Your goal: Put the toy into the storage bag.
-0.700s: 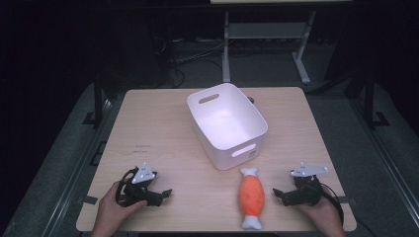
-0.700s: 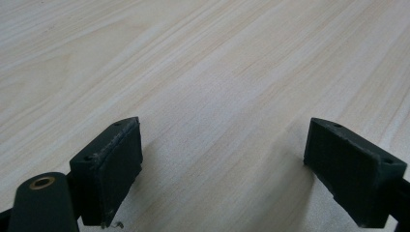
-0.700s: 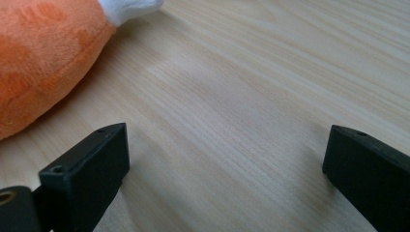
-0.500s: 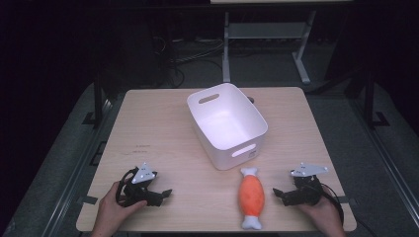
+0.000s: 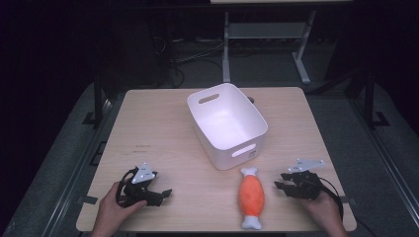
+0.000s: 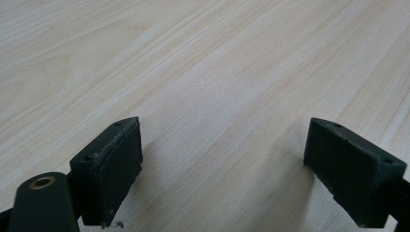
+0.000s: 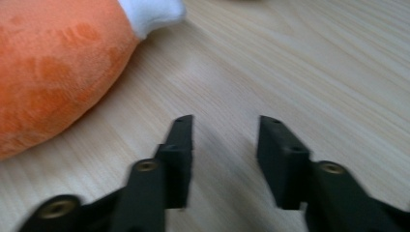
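Resting at the lower left of the frame, the left hand-held gripper (image 5: 160,194) lies on the pale wooden bench (image 5: 158,128) with its jaws spread wide and nothing between them. At centre a white tub (image 5: 227,123) stands empty, and just below it the orange plush bone with white ends (image 5: 251,197) lies flat near the front edge. At lower right, the right hand-held gripper (image 5: 279,183) sits just beside that toy, its jaws parted narrowly and gripping nothing.
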